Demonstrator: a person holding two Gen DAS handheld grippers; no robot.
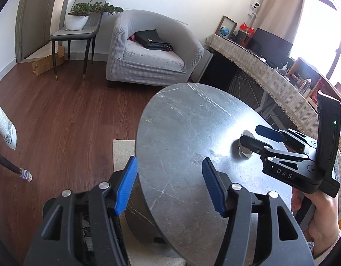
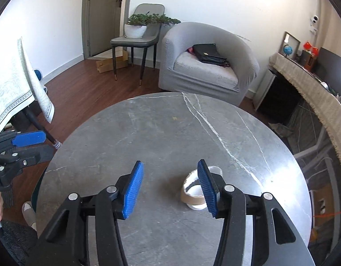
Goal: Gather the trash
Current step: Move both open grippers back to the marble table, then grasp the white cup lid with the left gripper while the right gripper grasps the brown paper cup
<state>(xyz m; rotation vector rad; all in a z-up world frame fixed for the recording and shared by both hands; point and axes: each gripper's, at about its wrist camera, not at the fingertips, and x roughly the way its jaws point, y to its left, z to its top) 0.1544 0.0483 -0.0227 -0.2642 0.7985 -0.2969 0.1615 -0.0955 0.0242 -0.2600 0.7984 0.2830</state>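
We see a round grey stone table [image 2: 170, 133] with pale veins running across its top, and on it a single piece of trash: a nearly used-up tape roll [image 2: 193, 191], a brown cardboard ring with a little white tape on it, lying toward the near right part of the tabletop. The right gripper [image 2: 170, 188] hangs over the table with its blue pads spread apart and nothing between them; the tape roll sits just beside its right-hand pad, which hides part of the ring, and we cannot tell whether pad and roll touch. In the left wrist view that same gripper reaches in from the right, held by a hand [image 1: 323, 217], with the roll showing at its tips. The left gripper [image 1: 169, 186] is also open and empty, poised over the table's left edge, one pad above the wooden floor [image 1: 59, 122] and the other above the stone. Behind the table stands a grey armchair [image 2: 210, 62] with a black bag [image 2: 209, 54] on its seat, and to its left a chair [image 2: 137, 37] bearing a potted plant [image 2: 137, 25].
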